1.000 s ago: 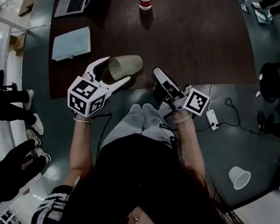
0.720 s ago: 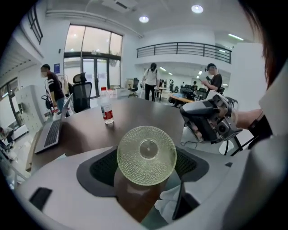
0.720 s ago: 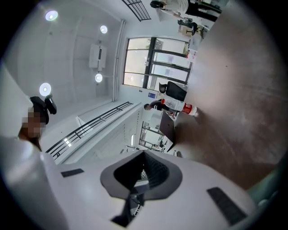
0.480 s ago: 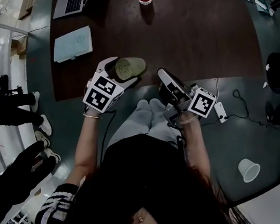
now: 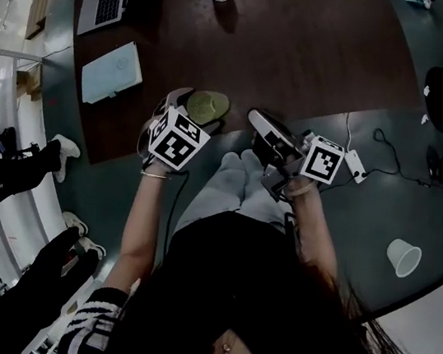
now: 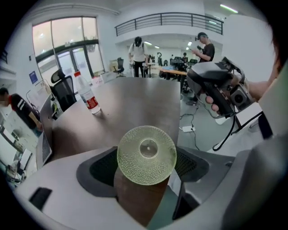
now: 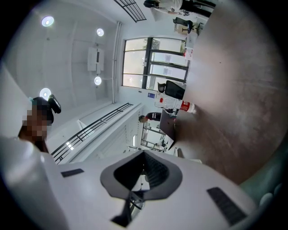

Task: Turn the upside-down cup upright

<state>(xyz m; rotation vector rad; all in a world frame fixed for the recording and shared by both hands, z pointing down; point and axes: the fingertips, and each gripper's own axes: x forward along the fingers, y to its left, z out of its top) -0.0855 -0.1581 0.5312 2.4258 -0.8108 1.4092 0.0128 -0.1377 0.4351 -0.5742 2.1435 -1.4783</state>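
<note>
A pale green, round cup (image 6: 146, 155) with a pebbled surface is clamped between the wide-set jaws of the left gripper (image 5: 192, 111) at the near edge of the dark wood-grain tabletop (image 5: 308, 52). Its flat base is turned toward that gripper. The right gripper (image 5: 255, 121) is held with jaws closed on nothing.

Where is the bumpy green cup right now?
In the head view the green cup is left of centre, gripped in the left claw at the near edge of the brown table, right of the flat white pad.
</note>
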